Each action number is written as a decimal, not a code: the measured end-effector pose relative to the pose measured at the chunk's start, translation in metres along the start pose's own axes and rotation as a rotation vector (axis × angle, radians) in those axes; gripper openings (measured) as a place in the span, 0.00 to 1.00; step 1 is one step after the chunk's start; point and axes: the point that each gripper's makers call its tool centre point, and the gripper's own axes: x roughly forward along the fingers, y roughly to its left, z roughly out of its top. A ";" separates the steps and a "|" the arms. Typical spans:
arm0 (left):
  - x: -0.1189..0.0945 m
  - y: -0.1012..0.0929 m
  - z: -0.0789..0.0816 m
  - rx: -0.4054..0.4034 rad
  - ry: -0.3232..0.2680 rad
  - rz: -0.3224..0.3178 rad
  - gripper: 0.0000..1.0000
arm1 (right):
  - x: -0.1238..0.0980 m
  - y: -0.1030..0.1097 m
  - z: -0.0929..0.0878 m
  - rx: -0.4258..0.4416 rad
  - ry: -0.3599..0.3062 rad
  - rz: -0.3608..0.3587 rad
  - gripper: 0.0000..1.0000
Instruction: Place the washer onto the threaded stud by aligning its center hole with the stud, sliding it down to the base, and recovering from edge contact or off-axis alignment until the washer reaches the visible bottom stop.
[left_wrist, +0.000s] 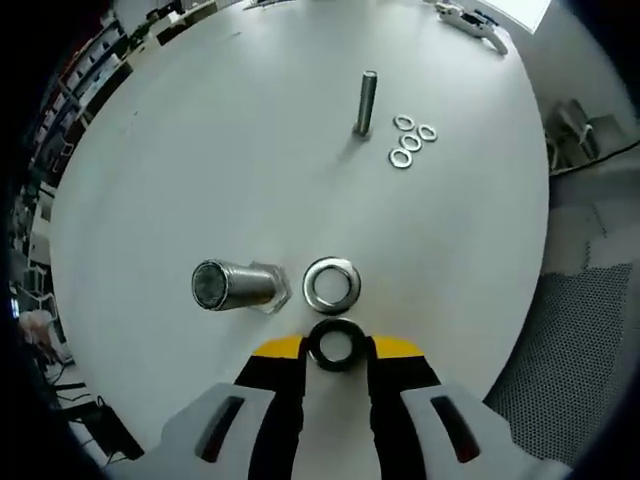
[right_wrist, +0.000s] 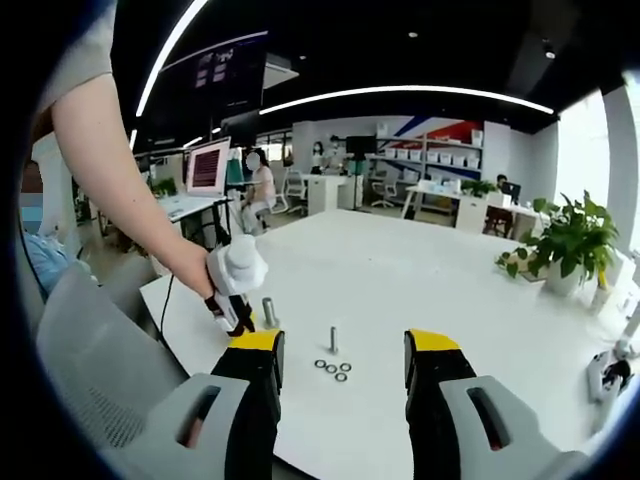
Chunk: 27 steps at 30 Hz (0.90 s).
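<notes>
The left gripper (left_wrist: 338, 348) pinches a dark round metal washer (left_wrist: 336, 344) between its yellow tips, low over the white round table (left_wrist: 200, 170). Just past it lies a shiny silver ring (left_wrist: 332, 283), beside a thick silver threaded stud (left_wrist: 232, 285). Farther off stands a thin bolt (left_wrist: 366, 102) near four small washers (left_wrist: 410, 142). The right gripper (right_wrist: 342, 350) is spread wide, holding nothing.
</notes>
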 end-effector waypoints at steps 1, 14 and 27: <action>0.000 0.000 0.000 0.012 -0.001 -0.008 0.23 | 0.000 0.000 0.000 0.000 0.000 0.001 0.51; -0.001 -0.005 0.001 0.066 0.014 -0.007 0.21 | 0.000 0.002 0.001 -0.011 -0.002 0.004 0.50; -0.001 -0.002 0.000 0.039 0.005 -0.005 0.21 | 0.000 0.000 0.000 -0.009 -0.001 -0.002 0.50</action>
